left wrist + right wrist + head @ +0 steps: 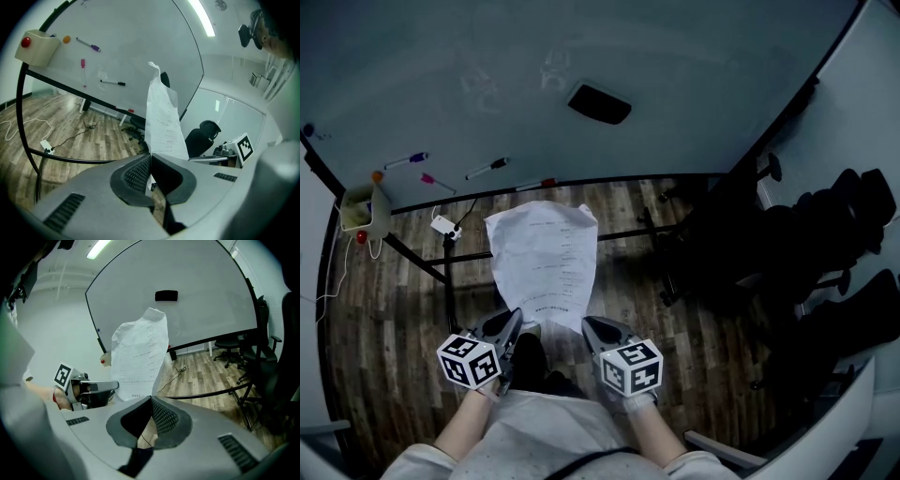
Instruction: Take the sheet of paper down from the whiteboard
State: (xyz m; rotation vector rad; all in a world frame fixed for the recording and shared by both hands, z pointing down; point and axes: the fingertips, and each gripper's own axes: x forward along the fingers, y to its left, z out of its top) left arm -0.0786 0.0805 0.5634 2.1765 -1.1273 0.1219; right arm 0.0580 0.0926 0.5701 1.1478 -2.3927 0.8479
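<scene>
The printed white sheet of paper (542,258) is off the whiteboard (581,66) and hangs stretched in the air in front of me. My left gripper (516,324) is shut on its near left corner. My right gripper (590,326) is shut on its near right corner. In the left gripper view the sheet (161,119) rises edge-on from the closed jaws of the left gripper (150,157). Seen from the right gripper view, the sheet (140,355) stands up from the closed tips of the right gripper (151,398), slightly curled at the top.
A black eraser (599,103) and a few markers (487,168) stick to the whiteboard. A beige tray (364,208) hangs at its left end. The board's black frame (534,246), a power strip (445,225) and cables lie below. Black office chairs (848,234) stand at the right.
</scene>
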